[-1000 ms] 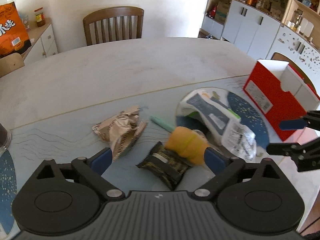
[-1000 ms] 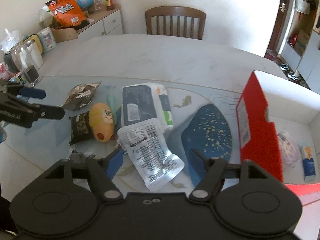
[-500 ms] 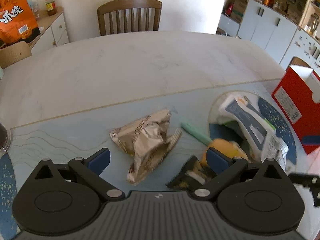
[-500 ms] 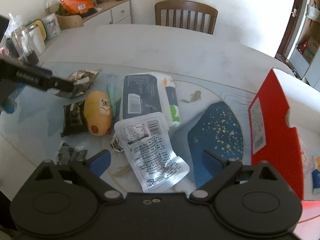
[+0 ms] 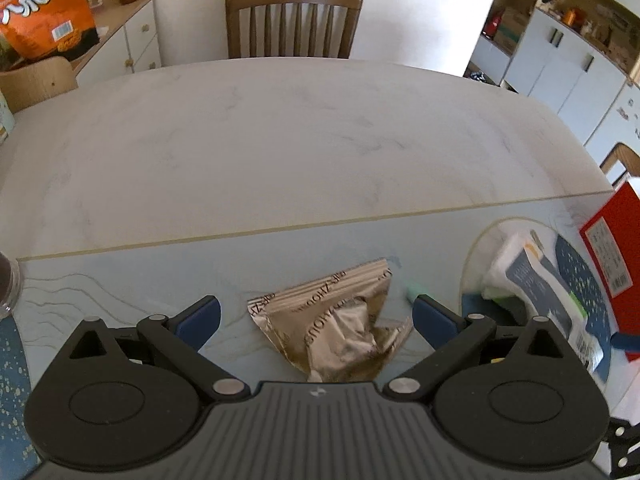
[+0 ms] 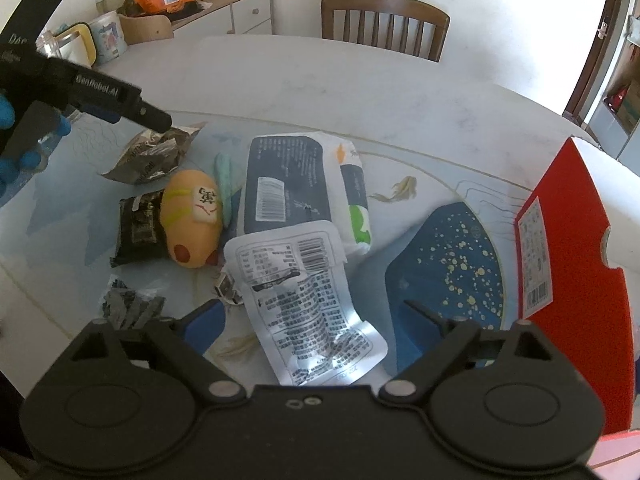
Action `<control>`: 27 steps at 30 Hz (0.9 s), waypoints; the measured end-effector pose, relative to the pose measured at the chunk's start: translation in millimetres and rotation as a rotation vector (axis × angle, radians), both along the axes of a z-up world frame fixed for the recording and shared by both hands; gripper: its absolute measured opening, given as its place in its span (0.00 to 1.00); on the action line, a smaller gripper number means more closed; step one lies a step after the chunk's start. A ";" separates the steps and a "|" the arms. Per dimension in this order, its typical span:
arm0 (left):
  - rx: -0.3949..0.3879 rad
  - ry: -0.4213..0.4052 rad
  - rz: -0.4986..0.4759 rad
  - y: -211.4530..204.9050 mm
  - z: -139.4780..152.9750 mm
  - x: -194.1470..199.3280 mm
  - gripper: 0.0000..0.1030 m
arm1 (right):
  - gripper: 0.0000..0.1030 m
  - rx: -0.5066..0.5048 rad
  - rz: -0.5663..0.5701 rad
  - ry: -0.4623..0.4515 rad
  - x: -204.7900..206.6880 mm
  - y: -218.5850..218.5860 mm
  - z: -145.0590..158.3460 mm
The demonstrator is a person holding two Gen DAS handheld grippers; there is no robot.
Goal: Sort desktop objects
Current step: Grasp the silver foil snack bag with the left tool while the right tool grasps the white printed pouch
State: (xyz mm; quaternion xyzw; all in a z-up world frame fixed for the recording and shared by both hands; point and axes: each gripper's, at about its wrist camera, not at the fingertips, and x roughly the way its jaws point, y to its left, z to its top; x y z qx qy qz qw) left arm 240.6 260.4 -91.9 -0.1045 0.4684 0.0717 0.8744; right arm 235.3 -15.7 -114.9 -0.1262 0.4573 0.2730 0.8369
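Right wrist view: left tool [image 6: 152, 116] reads "GenRobot.AI".

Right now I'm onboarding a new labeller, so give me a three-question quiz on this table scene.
1. True or false: the crumpled foil wrapper lies between the left gripper fingers.
2. Which item touches the yellow plush toy on its left in the right wrist view? A) red box B) black snack packet C) chair
3. Fill in: the white printed pouch overlaps the dark blue ____ pack.

Key: 1 true; 2 B; 3 tissue.
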 end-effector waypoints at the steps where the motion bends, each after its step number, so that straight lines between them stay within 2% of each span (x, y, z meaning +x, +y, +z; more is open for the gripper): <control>1: -0.003 0.004 -0.001 0.1 -1.2 1.8 1.00 | 0.91 -0.002 0.004 0.001 0.9 0.8 -1.0; 7: -0.039 0.046 0.005 2.5 -14.7 7.3 1.00 | 0.88 -0.028 0.034 0.000 3.7 6.6 -8.9; 16: -0.081 0.043 0.011 2.2 -22.3 9.0 0.98 | 0.81 -0.059 0.060 0.000 3.5 11.1 -15.4; 24: -0.123 0.018 0.012 0.8 -20.3 6.5 0.84 | 0.70 -0.097 0.075 -0.018 0.6 14.5 -18.5; 27: -0.141 0.011 0.011 0.6 -18.9 5.5 0.68 | 0.69 -0.100 0.076 -0.025 -0.4 15.3 -17.9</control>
